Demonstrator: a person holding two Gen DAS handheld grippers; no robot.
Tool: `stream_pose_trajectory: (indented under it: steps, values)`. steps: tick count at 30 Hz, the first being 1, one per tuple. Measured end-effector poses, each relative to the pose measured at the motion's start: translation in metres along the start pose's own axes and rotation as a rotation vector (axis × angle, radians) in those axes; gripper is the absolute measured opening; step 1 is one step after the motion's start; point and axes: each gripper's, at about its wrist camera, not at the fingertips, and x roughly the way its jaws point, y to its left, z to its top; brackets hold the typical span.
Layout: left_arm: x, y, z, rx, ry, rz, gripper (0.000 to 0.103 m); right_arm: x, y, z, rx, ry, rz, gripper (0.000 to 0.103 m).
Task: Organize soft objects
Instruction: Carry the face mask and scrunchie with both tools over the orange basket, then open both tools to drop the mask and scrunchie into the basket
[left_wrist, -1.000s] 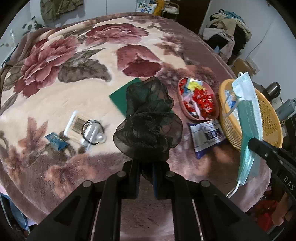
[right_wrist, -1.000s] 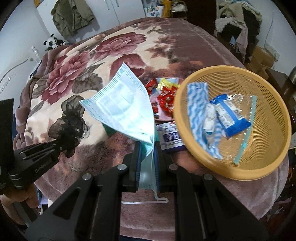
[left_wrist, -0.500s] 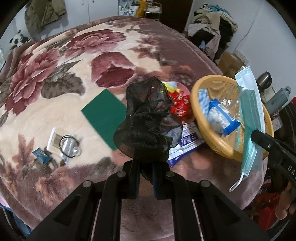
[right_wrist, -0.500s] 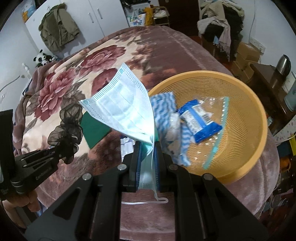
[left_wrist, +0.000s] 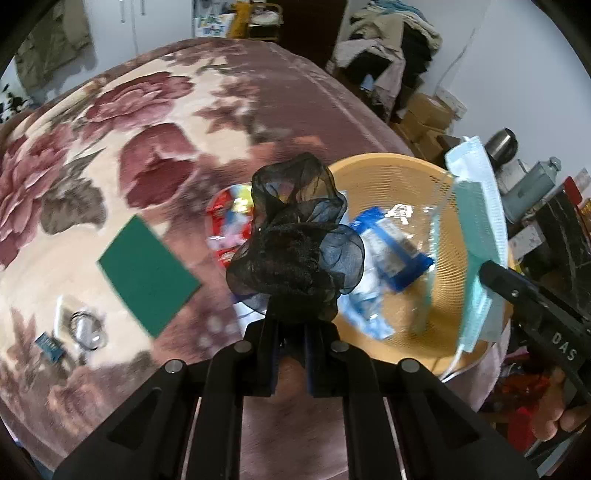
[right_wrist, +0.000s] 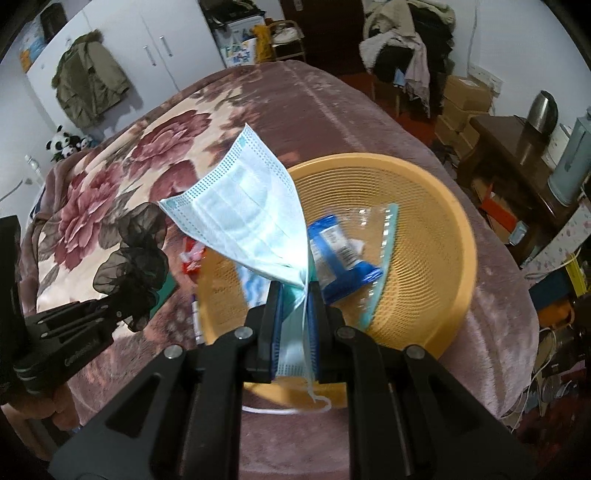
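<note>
My left gripper (left_wrist: 290, 325) is shut on a black sheer scrunchie (left_wrist: 295, 247) and holds it above the near left rim of the yellow mesh basket (left_wrist: 413, 173). My right gripper (right_wrist: 293, 295) is shut on a light blue face mask (right_wrist: 247, 225) and holds it over the basket's (right_wrist: 436, 229) near side. The mask also shows in the left wrist view (left_wrist: 476, 221), hanging at the right. The scrunchie shows in the right wrist view (right_wrist: 136, 258) at the left. The basket holds a blue packet (right_wrist: 340, 258), a clear zip bag (right_wrist: 380, 236) and a blue patterned cloth (left_wrist: 365, 314).
A green pad (left_wrist: 147, 273), a pink candy dish (left_wrist: 231, 225), a hair tie packet (left_wrist: 86, 328) and a small blue sachet (left_wrist: 50, 345) lie on the flowered blanket (left_wrist: 110, 147). Boxes, clothes, a kettle (right_wrist: 543, 109) and a dark side table (right_wrist: 517, 147) stand to the right.
Both grippers have moved right, toward and over the basket, still holding the scrunchie and the mask. The basket now sits directly beneath them in both views.
</note>
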Motion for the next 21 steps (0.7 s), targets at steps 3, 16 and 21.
stream_pose_trajectory:
  steps: [3, 16, 21]
  values:
    - [0.011, -0.021, 0.010, 0.024, 0.009, -0.031, 0.009, 0.004, -0.015, 0.006, 0.030, 0.003, -0.009, 0.013]
    - [0.056, -0.085, 0.029, 0.090, 0.076, -0.106, 0.009, 0.013, -0.064, 0.023, 0.109, 0.007, -0.042, 0.013]
    - [0.069, -0.095, 0.027, 0.100, 0.114, -0.125, 0.014, 0.022, -0.073, 0.024, 0.116, 0.036, -0.044, 0.016]
